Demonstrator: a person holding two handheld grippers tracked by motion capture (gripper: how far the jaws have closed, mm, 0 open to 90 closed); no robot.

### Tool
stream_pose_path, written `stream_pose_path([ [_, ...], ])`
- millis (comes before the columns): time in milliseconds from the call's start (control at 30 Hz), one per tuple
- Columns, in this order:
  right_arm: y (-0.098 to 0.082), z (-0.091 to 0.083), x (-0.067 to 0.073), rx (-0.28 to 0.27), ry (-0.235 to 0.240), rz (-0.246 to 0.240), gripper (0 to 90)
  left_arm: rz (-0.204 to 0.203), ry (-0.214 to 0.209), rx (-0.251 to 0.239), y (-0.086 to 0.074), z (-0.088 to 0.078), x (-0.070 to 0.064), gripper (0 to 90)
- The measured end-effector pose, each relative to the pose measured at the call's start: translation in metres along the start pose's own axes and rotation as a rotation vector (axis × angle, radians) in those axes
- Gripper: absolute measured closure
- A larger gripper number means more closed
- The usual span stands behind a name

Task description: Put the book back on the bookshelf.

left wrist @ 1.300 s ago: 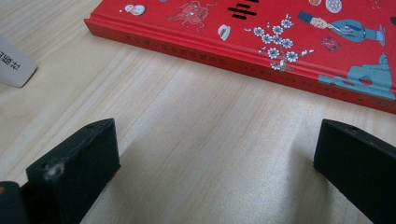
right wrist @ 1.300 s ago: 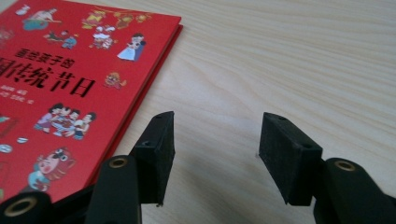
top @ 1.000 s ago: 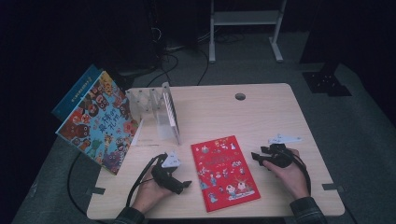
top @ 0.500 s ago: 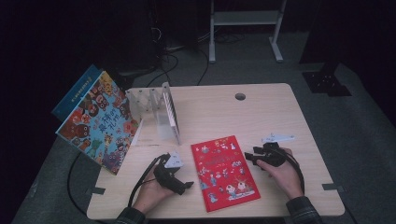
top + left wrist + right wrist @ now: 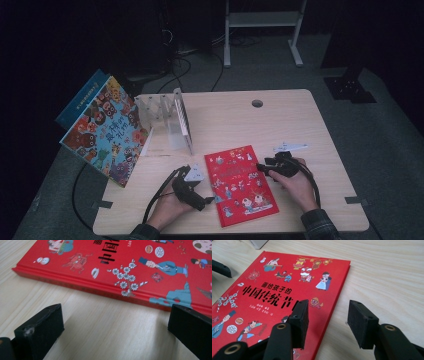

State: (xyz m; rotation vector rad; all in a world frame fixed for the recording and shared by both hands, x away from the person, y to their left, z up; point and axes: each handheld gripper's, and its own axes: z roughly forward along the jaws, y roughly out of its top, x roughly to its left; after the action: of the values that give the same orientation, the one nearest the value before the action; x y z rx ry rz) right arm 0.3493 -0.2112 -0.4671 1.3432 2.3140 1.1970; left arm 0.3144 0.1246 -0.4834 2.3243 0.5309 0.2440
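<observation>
**Red book flanked by both claws, edge grip pending**

The red book is laid flat on the surface, near its 6 o'clock edge. The right claw is set astride the book's 3 o'clock edge, one jaw over the cover, one over bare wood; its jaws have just been closing, half apart, nothing pressed yet. The left claw is held wide open just off the 9 o'clock edge, apparently to steady the book. Open room is noted toward 12 and 3 o'clock. At 10 o'clock a clear rack is stood, with a picture book leaned at the surface's edge.
</observation>
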Motion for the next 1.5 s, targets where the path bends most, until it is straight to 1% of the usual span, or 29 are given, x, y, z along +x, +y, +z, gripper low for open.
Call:
stream_pose_path([
  [100, 0.000, 0.003, 0.002, 0.011, 0.005, 0.002, 50.7, 0.009, -0.011, 0.002, 0.003, 0.003, -0.002, 0.0],
  [133, 0.000, 0.003, 0.002, 0.009, 0.006, -0.008, 50.8, 0.009, -0.012, 0.003, 0.004, 0.003, -0.002, 0.0],
  [200, 0.000, 0.004, 0.003, 0.013, 0.005, -0.004, 50.9, 0.014, -0.016, 0.002, 0.005, 0.005, -0.004, 0.0],
  [300, 0.000, 0.004, 0.003, 0.013, 0.005, -0.006, 50.9, 0.021, -0.021, 0.006, 0.008, 0.007, -0.006, 0.0],
  [500, 0.000, 0.006, 0.002, 0.019, 0.008, -0.012, 50.8, 0.028, -0.031, -0.002, 0.013, 0.013, -0.011, 0.0],
  [667, -0.002, 0.009, 0.000, 0.037, 0.009, -0.003, 52.0, 0.027, -0.031, -0.008, 0.012, 0.013, -0.012, 0.0],
  [867, -0.001, 0.012, 0.000, 0.031, 0.041, 0.026, 54.9, 0.026, -0.029, -0.010, 0.012, 0.013, -0.012, 0.0],
  [1067, -0.002, 0.013, -0.002, 0.023, 0.051, 0.040, 56.8, 0.029, -0.031, -0.008, 0.013, 0.014, -0.012, 0.0],
  [1167, -0.002, 0.014, -0.005, 0.017, 0.067, 0.061, 57.7, 0.029, -0.032, -0.009, 0.013, 0.014, -0.012, 0.0],
  [1267, -0.002, 0.014, -0.004, 0.016, 0.059, 0.049, 57.7, 0.029, -0.033, -0.009, 0.013, 0.014, -0.012, 0.0],
  [1333, -0.002, 0.014, -0.005, 0.017, 0.063, 0.055, 57.8, 0.030, -0.034, -0.009, 0.013, 0.014, -0.012, 0.0],
  [1400, -0.002, 0.014, -0.004, 0.016, 0.059, 0.048, 58.0, 0.029, -0.034, -0.011, 0.013, 0.014, -0.012, 0.0],
  [1500, -0.001, 0.013, -0.004, 0.016, 0.059, 0.044, 61.5, 0.031, -0.036, -0.011, 0.013, 0.014, -0.011, 0.0],
])
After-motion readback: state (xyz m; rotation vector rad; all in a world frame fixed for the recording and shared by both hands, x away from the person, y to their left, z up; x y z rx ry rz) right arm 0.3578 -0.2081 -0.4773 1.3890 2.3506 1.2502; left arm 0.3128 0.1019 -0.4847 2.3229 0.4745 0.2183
